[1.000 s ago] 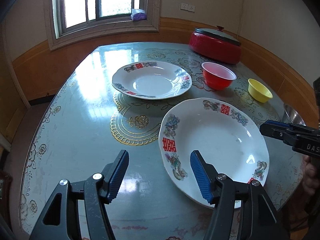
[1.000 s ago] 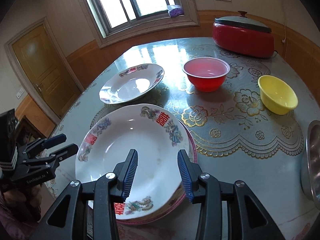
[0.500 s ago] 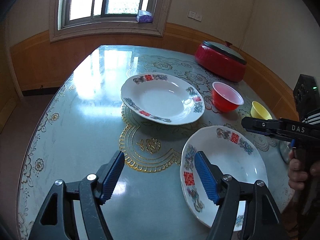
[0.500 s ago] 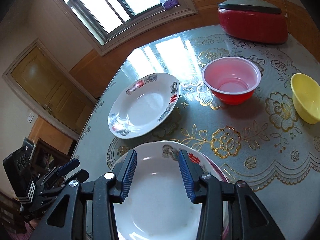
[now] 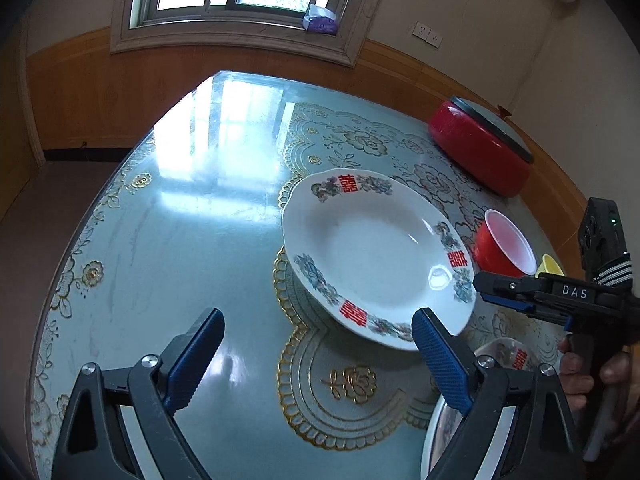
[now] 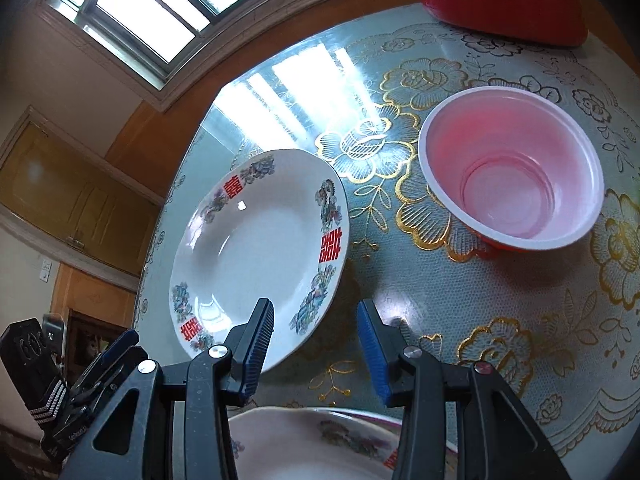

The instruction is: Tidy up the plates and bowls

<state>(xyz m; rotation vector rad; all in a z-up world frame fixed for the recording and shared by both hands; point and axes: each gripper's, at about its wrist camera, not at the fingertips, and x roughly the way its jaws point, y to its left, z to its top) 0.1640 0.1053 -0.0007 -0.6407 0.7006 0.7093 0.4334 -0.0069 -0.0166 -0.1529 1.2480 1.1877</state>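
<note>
Two grippers in view, both with blue ribbed pads set apart and nothing between them. We hold the left gripper [image 5: 318,354] low over the round glass-topped table with its gold-flowered cloth [image 5: 200,248]; its right pad sits just at the near rim of the white deep plate with red double-happiness characters and a floral border [image 5: 376,256]. That plate lies flat on the table near its middle. We see the right gripper [image 6: 316,354] hovering over the same plate's edge [image 6: 260,248], left pad above the rim, right pad above bare cloth; contact cannot be judged.

Second plate of the same pattern [image 6: 320,444] lies nearer us, directly below the right gripper, and appears to rest on another plate with a pink edge. From the left wrist view only a sliver of it shows [image 5: 508,356].

Red plastic bowl with pale inner wall [image 6: 512,168] stands upright just beside the far plate, not touching. Small yellow bowl [image 5: 550,266] lies beyond it, mostly hidden by the right gripper [image 5: 516,294]. Red lidded cooker [image 5: 480,152] sits at the table's far edge.
</note>
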